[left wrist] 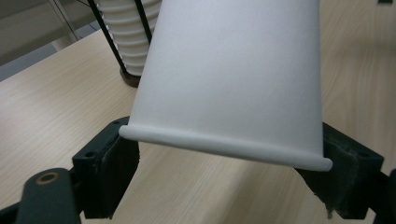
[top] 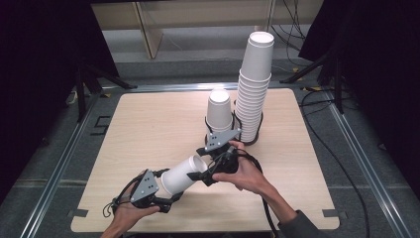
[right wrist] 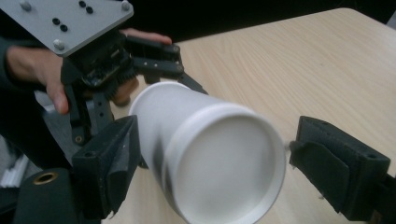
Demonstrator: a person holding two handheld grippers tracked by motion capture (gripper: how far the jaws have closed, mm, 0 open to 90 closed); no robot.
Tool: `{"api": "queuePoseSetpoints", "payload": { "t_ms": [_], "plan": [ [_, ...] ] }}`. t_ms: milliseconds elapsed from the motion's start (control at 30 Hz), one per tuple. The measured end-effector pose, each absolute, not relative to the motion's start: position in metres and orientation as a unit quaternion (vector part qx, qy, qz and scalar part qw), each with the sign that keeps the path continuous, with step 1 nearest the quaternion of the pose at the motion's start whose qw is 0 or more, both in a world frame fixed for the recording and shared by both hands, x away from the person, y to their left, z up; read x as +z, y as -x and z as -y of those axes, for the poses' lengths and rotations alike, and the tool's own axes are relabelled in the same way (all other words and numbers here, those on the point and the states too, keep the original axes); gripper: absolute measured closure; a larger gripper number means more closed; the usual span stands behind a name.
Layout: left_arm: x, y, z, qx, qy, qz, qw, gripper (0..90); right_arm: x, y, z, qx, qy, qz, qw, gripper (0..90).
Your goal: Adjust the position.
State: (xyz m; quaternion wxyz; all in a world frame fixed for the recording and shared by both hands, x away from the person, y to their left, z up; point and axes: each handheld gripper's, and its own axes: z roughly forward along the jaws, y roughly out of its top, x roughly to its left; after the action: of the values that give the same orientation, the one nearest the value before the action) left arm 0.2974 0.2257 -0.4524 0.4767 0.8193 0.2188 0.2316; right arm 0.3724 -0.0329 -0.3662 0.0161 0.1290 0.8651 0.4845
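A white paper cup (top: 181, 174) lies on its side above the table's front, between both grippers. My left gripper (top: 167, 186) is shut on it at the rim end; in the left gripper view both pads (left wrist: 122, 156) press the rolled rim of the cup (left wrist: 233, 74). The cup's recessed base (right wrist: 226, 170) faces my right gripper (right wrist: 224, 168), whose jaws stand on either side of it. The right-hand pad (right wrist: 322, 168) is clear of the cup, so my right gripper (top: 202, 167) is open. The left gripper (right wrist: 154, 93) shows behind the cup.
A tall stack of white cups (top: 254, 84) stands in a black wire holder at the table's back centre, with a single upturned cup (top: 219, 110) beside it. The stack (left wrist: 123, 32) is just beyond the held cup. Light wooden table (top: 148, 124); cables trail on the right.
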Motion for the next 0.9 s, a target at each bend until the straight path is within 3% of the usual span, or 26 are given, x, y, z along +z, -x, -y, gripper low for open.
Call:
{"api": "queuePoseSetpoints", "payload": {
  "t_ms": [200,567,900],
  "plan": [
    [-0.45,-0.294,-0.218,0.226,-0.849,-0.194,0.436,16.6,-0.361,-0.359,0.023,0.409,-0.051,-0.907,0.084,16.7],
    [-0.446,-0.293,-0.217,0.222,-0.877,-0.157,0.396,17.0,-0.379,-0.345,0.0,0.289,0.035,-0.949,0.117,17.2],
    [-0.442,-0.291,-0.217,0.225,-0.885,-0.138,0.384,16.8,-0.391,-0.344,-0.008,0.268,0.045,-0.957,0.1,17.9]
  ]
}}
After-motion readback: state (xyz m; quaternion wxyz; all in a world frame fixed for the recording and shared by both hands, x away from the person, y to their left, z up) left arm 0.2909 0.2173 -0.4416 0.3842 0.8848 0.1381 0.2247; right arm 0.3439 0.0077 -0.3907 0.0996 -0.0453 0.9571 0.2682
